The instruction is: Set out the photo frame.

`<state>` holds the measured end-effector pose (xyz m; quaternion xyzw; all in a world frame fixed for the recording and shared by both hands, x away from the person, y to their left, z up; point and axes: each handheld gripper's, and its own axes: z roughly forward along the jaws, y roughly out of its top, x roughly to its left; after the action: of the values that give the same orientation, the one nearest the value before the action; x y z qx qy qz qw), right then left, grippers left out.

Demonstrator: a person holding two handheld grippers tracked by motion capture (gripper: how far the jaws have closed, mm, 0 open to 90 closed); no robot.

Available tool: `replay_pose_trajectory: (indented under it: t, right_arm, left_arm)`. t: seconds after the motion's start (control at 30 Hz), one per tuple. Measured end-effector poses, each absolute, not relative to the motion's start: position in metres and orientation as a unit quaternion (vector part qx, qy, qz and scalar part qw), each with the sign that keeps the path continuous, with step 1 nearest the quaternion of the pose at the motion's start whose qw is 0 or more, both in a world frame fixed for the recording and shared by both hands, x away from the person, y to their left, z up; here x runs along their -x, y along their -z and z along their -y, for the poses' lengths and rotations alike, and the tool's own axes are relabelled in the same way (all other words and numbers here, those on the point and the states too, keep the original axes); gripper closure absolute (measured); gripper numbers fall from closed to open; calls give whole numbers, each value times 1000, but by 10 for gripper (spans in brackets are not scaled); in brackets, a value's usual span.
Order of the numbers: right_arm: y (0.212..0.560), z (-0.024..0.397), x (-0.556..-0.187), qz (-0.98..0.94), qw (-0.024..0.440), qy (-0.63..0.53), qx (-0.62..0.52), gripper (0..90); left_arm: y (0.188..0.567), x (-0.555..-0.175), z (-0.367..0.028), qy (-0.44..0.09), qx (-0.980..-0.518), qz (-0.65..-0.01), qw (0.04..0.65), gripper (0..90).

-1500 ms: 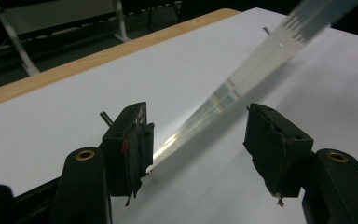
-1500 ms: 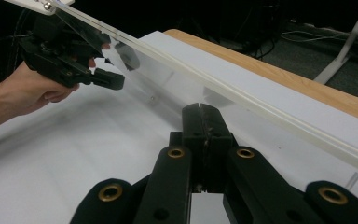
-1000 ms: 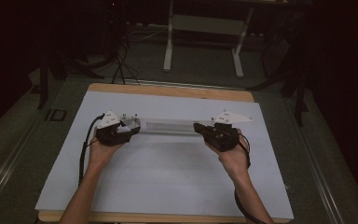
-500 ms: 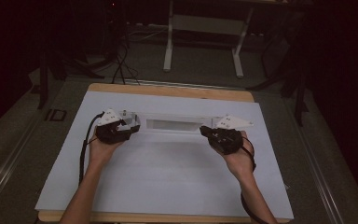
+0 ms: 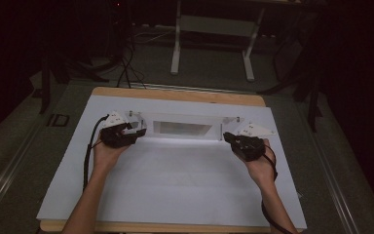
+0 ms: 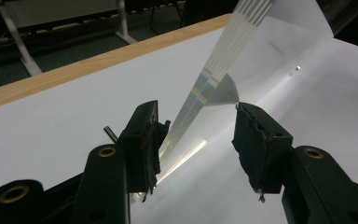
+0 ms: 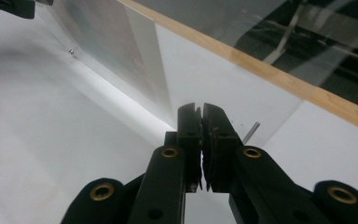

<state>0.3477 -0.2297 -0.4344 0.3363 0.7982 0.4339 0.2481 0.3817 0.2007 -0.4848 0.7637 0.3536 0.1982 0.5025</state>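
High view: a clear, glassy panel (image 5: 182, 127) stands along the far part of the desk (image 5: 185, 195), parallel to the far edge, on the white sheet that covers the top. The left claw (image 5: 135, 130) is at the panel's left end and the right claw (image 5: 228, 137) at its right end. The panel looks stiff, light, slick and easy to scratch or crack, so I would grip it at the two short ends, low down, with gentle pressure.

Left gripper view: the left claw (image 6: 196, 140) stands wide open with the panel's (image 6: 223, 74) thin edge running up between the jaws. Neither pad presses on it, which the high view cannot settle.

Right gripper view: the right claw (image 7: 201, 140) is shut, pads together and holding nothing, just beside the panel's (image 7: 116, 51) end. A small metal pin (image 7: 251, 132) stands right by the claw.
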Motion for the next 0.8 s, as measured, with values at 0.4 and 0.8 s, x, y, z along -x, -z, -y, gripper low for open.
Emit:
replay_pose_trajectory:
  t: [0.4, 0.8]
  right_arm:
    - [450, 249, -366, -797, 249, -411, -366, 642]
    - [462, 247, -395, -794, 229, -425, -370, 502]
  left_arm:
    - [483, -386, -201, -196, -762, -358, 502, 515]
    - [483, -389, -200, -199, -757, -365, 505, 516]
